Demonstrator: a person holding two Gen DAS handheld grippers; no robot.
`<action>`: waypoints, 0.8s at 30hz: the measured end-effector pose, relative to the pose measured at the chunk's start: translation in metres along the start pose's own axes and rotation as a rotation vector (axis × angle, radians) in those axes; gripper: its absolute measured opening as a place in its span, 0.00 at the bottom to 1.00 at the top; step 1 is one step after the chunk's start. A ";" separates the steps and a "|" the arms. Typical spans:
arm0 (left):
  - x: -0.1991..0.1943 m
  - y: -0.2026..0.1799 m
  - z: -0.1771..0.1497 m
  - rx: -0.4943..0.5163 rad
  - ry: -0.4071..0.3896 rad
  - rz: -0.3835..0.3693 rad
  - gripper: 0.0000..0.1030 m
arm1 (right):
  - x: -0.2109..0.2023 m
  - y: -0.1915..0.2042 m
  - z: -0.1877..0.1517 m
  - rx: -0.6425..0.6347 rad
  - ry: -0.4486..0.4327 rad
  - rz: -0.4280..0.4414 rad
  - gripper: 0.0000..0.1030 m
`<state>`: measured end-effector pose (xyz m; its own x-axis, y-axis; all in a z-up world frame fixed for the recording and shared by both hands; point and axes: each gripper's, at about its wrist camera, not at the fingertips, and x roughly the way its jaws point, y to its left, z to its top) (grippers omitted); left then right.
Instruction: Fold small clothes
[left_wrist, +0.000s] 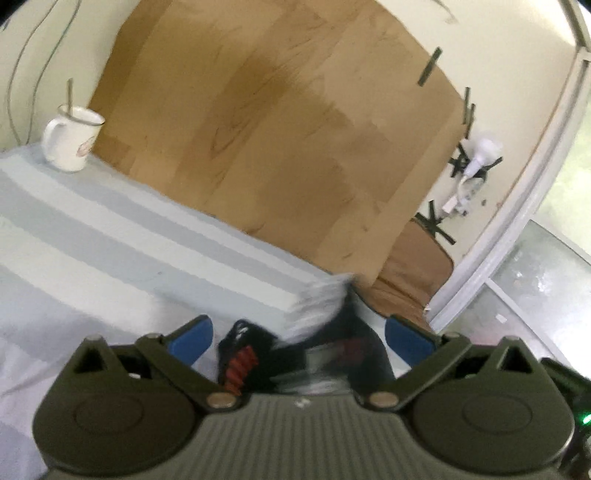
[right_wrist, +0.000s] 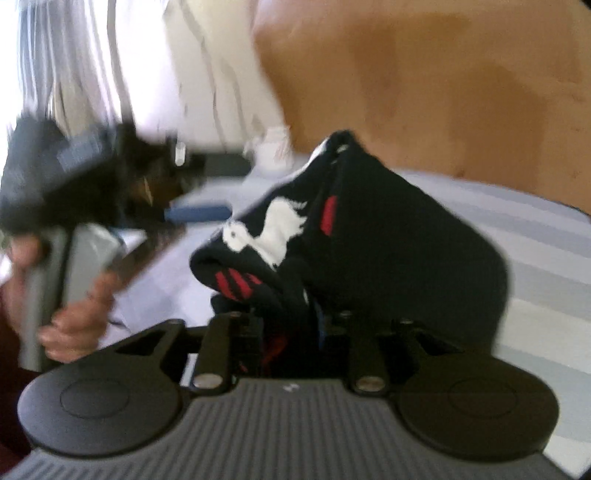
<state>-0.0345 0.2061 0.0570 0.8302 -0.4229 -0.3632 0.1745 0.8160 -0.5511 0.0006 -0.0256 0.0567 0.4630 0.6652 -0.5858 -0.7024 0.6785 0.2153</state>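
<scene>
Your right gripper (right_wrist: 291, 328) clenches the dark garment (right_wrist: 369, 240), which rises toward the mug (left_wrist: 72, 138) over the striped sheet (left_wrist: 110, 240). Your left gripper (left_wrist: 295, 334) is spread, level, beside it.

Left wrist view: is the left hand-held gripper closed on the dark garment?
No. The left hand-held gripper has its blue fingers spread wide, with the dark garment lying loose between them on the striped cloth.

White mug (left_wrist: 72, 138) with utensil (left_wrist: 69, 96) upright on striped cloth (left_wrist: 110, 236); wooden board (left_wrist: 280, 125) behind against wall; white plug (left_wrist: 480, 155) taped right.
</scene>
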 end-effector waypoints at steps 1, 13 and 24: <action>0.002 0.000 -0.002 0.001 0.005 0.010 1.00 | 0.012 0.003 -0.003 -0.015 0.033 0.011 0.44; 0.055 -0.015 -0.027 0.097 0.110 0.158 1.00 | -0.072 -0.053 -0.018 0.217 -0.242 0.043 0.54; 0.081 -0.028 -0.049 0.223 0.152 0.347 1.00 | -0.059 -0.124 -0.075 0.652 -0.188 0.046 0.70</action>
<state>0.0015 0.1300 0.0057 0.7757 -0.1486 -0.6134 0.0232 0.9779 -0.2076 0.0192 -0.1724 0.0060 0.5679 0.7006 -0.4320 -0.2813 0.6585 0.6981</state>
